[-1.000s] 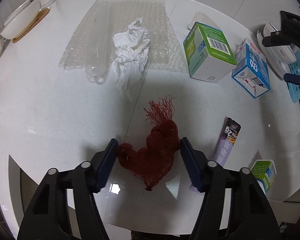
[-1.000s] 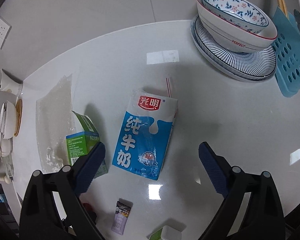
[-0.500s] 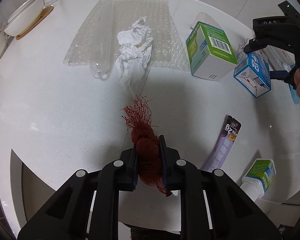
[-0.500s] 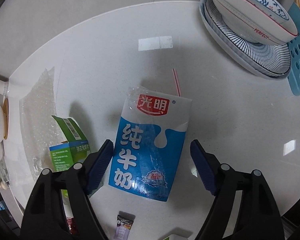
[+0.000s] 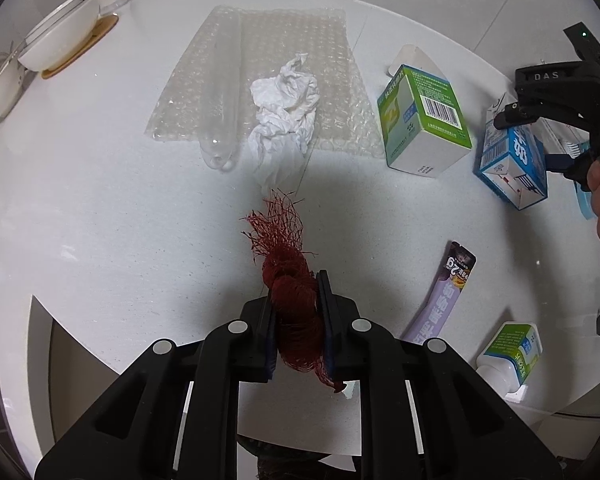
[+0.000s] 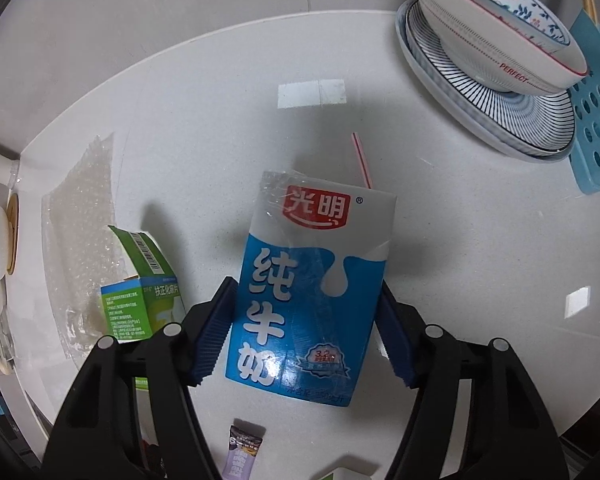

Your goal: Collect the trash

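Both have been closing: left gripper (image 5: 298,312) now pinches the red mesh bag (image 5: 290,280), while right gripper (image 6: 306,334), jaws closing around the milk carton (image 6: 312,280), should squeeze squarely before lifting.

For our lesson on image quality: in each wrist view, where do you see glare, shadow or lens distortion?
Left wrist view: fisheye bends the table edge into a curve; a soft shadow falls around the red mesh bag. Right wrist view: bright rectangular glare patches on the tabletop, sheen on the milk carton, dark corners.
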